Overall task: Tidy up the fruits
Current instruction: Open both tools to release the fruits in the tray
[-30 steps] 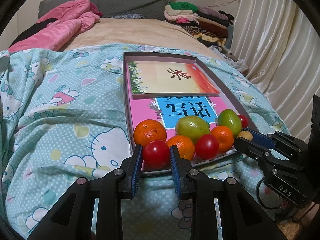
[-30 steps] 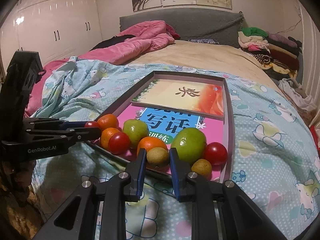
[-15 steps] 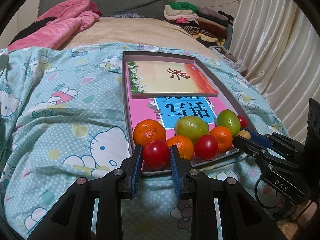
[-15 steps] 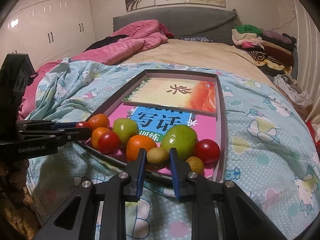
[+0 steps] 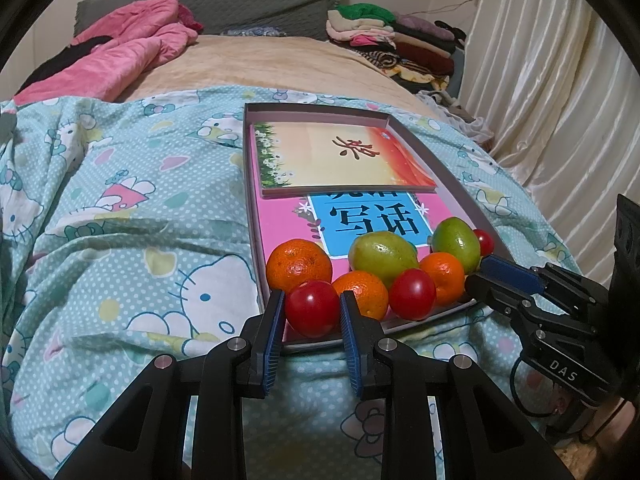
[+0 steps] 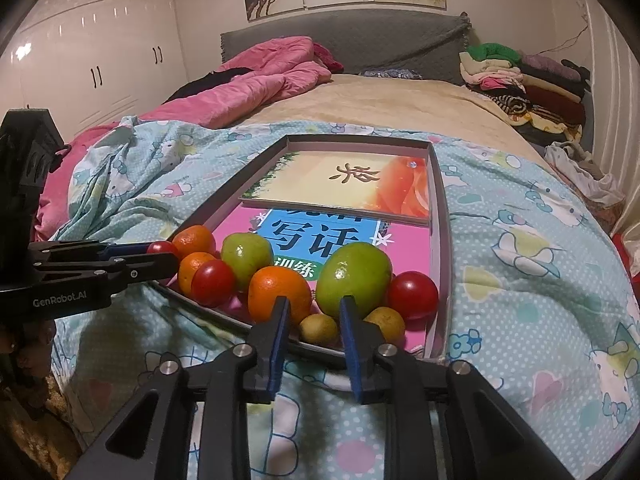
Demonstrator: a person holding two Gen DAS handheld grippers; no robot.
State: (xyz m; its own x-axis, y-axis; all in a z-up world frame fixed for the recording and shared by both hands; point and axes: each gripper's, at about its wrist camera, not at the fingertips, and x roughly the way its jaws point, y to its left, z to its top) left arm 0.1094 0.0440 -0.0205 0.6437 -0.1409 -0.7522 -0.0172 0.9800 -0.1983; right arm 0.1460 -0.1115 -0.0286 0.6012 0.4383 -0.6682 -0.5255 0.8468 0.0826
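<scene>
The left hand-held gripper (image 5: 312,312) pinches a red cherry tomato (image 5: 312,308) between its blue pads at the near edge of the shallow tray (image 5: 250,208) on the bed; oranges, green fruits and another tomato crowd just behind it, on a pink book.

In the right wrist view, the right hand-held gripper (image 6: 313,322) has just been opening, its jaws narrowly apart around a small brownish-green kiwi (image 6: 319,330) lying in the tray's near corner, the pads not pressing it.
</scene>
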